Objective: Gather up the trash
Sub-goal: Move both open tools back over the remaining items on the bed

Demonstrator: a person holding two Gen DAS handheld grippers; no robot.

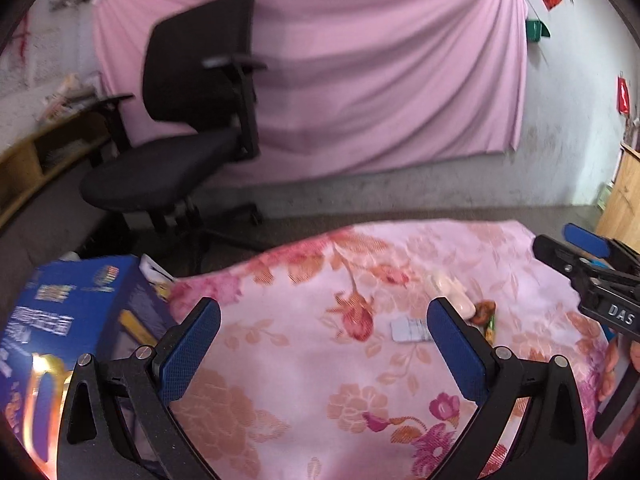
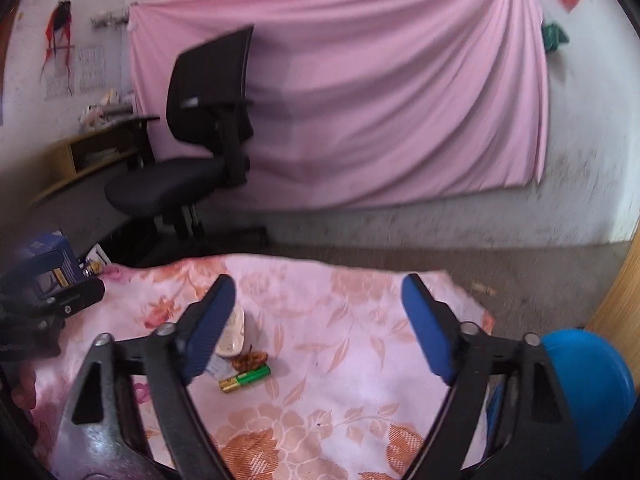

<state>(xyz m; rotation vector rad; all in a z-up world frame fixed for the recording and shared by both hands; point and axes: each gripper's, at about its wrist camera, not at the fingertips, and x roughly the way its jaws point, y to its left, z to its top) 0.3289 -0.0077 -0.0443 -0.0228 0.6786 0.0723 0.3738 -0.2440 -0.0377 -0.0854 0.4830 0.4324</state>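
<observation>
Floral cloth (image 2: 360, 360), small trash bunched together.
Both grippers, left (image 1: 324, 344) and right (image 2: 320, 328), gape empty; batteries (image 2: 245, 378) may roll, wrapper (image 2: 251, 359) may snag.

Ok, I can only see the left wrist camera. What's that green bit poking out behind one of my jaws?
Observer: In the right wrist view it's two green batteries with gold ends, lying side by side on the floral cloth.
Operator: Is anything next to them?
Observer: A brown crumpled scrap lies just behind them. I can't tell if it touches them.
Operator: Is there a bin over there?
Observer: A round blue thing sits low, to the right of the right gripper, whose jaws are open. I can't tell whether it's a bin.
</observation>
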